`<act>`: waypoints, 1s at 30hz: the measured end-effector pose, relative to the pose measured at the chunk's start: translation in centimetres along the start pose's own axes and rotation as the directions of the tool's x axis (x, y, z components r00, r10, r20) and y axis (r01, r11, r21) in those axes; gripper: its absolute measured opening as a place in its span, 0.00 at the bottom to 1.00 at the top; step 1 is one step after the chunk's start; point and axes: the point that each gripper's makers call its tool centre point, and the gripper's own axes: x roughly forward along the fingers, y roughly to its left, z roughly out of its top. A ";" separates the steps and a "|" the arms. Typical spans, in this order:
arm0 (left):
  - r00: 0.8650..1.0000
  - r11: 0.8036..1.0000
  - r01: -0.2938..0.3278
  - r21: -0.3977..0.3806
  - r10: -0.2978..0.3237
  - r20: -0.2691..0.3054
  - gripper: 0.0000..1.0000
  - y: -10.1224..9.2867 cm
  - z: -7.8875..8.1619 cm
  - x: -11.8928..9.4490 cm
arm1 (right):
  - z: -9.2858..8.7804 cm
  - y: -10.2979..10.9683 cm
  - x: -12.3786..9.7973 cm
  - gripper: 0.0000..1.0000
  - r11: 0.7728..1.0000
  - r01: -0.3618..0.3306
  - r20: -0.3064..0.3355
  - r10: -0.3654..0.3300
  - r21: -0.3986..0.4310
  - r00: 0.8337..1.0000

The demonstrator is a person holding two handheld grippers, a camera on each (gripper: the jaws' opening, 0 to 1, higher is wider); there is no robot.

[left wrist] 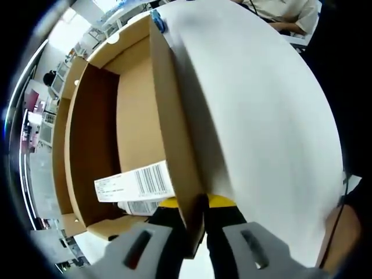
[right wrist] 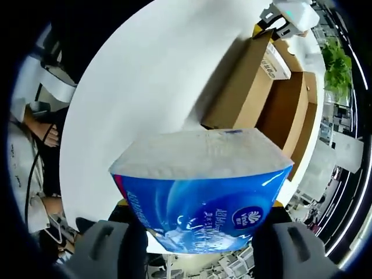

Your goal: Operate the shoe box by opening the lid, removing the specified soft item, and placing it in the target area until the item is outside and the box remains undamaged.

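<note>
The removal step appears done: the tissue pack (right wrist: 203, 192), a soft blue plastic-wrapped block with a white top, is pinched between the jaws of the right gripper (right wrist: 195, 247), raised above the white table (right wrist: 145, 87) and clear of the open cardboard shoe box (right wrist: 273, 99). The box wall is clamped by the left gripper (left wrist: 197, 238). Lowering and release onto the table beside the box is called for next, though the target area cannot be made out.

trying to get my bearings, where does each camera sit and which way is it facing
Left gripper view: rides the left gripper, facing along its fingers, shut on the shoe box wall; the open box is empty, on the white table.
Right gripper view: rides the right gripper, facing over the blue tissue pack held between its fingers, toward the box beyond.
Shared: shoe box, white table.
</note>
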 end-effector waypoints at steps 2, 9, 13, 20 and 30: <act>1.000 1.000 0.001 0.000 -0.001 0.004 0.09 0.0 0.0 0.0 | -0.1 0.1 -0.1 0.73 1.000 0.002 0.003 -0.002 0.021 1.000; 1.000 1.000 0.001 0.000 -0.001 0.004 0.09 0.0 0.0 -0.1 | -0.3 1.3 0.0 0.72 0.998 -0.007 0.004 0.007 0.068 1.000; 1.000 1.000 0.001 0.000 -0.001 0.005 0.09 0.0 0.0 -0.1 | -0.7 2.9 0.1 0.72 0.994 -0.030 -0.003 0.030 0.103 1.000; 1.000 1.000 0.000 0.000 0.000 0.004 0.09 0.0 0.0 -0.2 | -1.2 5.8 0.6 0.72 0.982 -0.076 -0.002 0.077 0.175 0.997; 1.000 1.000 0.000 -0.002 0.000 0.002 0.09 0.0 -0.1 -0.2 | -1.5 7.6 1.9 0.72 0.965 -0.111 0.013 0.111 0.240 0.994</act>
